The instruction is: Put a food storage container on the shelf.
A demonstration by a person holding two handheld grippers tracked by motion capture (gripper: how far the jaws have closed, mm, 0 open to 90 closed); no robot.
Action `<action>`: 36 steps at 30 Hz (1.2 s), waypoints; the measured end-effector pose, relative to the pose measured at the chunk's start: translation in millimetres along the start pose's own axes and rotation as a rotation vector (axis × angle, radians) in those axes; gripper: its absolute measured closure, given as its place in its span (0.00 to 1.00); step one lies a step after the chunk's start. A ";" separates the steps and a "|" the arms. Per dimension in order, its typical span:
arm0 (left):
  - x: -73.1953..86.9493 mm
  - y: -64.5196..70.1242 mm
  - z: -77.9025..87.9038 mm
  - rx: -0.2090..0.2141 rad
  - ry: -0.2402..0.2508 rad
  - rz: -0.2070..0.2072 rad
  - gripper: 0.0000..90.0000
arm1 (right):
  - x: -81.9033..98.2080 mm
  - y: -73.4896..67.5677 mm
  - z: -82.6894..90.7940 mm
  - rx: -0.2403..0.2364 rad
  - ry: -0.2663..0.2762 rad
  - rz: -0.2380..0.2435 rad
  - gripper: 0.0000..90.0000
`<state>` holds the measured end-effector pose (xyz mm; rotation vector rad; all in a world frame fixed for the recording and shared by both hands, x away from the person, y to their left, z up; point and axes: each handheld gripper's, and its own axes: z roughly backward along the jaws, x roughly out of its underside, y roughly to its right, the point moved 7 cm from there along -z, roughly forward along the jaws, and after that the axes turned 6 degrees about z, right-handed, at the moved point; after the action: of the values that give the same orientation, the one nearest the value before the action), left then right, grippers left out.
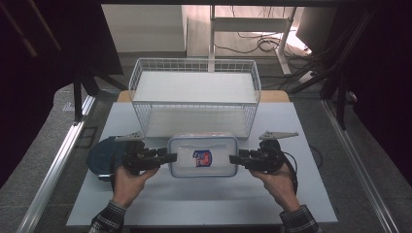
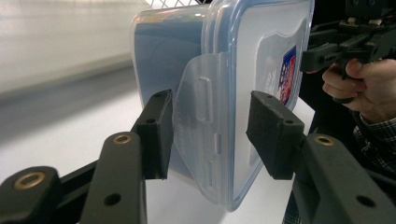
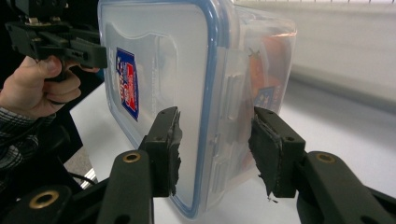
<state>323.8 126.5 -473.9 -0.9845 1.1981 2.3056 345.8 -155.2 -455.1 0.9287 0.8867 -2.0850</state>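
A clear plastic box [image 1: 202, 156] with a blue-edged lid sits low over the white table [image 1: 204, 199], just in front of a white wire basket [image 1: 194, 97]. The box has round corners and a small red and blue sticker [image 1: 203, 158] on its lid. In the right gripper view something orange shows through the side of the box [image 3: 261, 70]. Each short end has a see-through flap that folds down.

The left gripper [image 1: 167, 158] is at the left end of the box, and its jaws sit on each side of the flap [image 2: 201, 126] there. One pad [image 2: 156, 133] is close against the flap. The other pad [image 2: 271, 133] looks close to the lid, but I cannot tell if it presses. The right gripper [image 1: 235, 158] is at the right end. Its two pads [image 3: 168, 149] sit on each side of the box edge, about half way shut, and I cannot tell if they squeeze it.

The basket rim is very near the back edge of the box. A dark blue round thing [image 1: 103, 158] lies just behind the left hand [image 1: 127, 182]. The table is bare in front of the box, toward the person. The right hand [image 1: 279, 182] is near the right side of the table, with some bare table beyond it.
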 end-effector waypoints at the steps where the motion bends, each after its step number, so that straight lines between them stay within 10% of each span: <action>1: -5.7 1.1 1.4 -0.003 -0.001 -0.009 0.57 | -7.3 0.9 1.5 0.000 0.009 0.000 0.59; 36: -135.1 5.5 38.7 -0.047 0.075 -0.090 0.57 | -131.0 12.8 5.6 0.000 0.112 0.064 0.59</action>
<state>397.9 155.1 -357.9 -1.1271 1.1095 2.2539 421.4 -127.1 -351.0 1.0690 0.9021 -1.9943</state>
